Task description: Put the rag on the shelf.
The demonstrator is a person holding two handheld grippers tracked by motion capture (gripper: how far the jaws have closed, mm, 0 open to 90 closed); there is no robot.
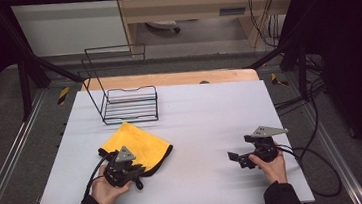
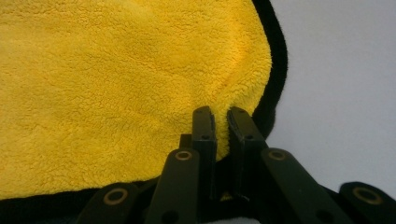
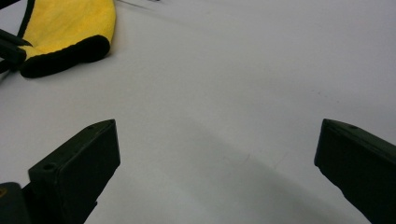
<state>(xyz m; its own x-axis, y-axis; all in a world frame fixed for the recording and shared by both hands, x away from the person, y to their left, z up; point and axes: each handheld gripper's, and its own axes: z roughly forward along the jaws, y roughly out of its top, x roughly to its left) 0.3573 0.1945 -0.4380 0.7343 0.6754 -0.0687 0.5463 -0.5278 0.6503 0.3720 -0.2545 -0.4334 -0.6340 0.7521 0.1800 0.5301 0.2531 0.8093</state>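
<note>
My left gripper (image 2: 220, 122) had pinched the near edge of the one yellow microfibre cloth (image 1: 135, 145), lower left of the high view; lifting was, I judged, all still ahead. My right gripper (image 3: 219, 154) stood wide open, holding nothing. Farther back stood one wire rack (image 1: 130, 105).

We see a pale grey bench (image 1: 206, 124). On it lie a folded yellow cloth (image 1: 140, 145) with a black edge and, just behind it, an upright black wire rack (image 1: 129, 104).
</note>
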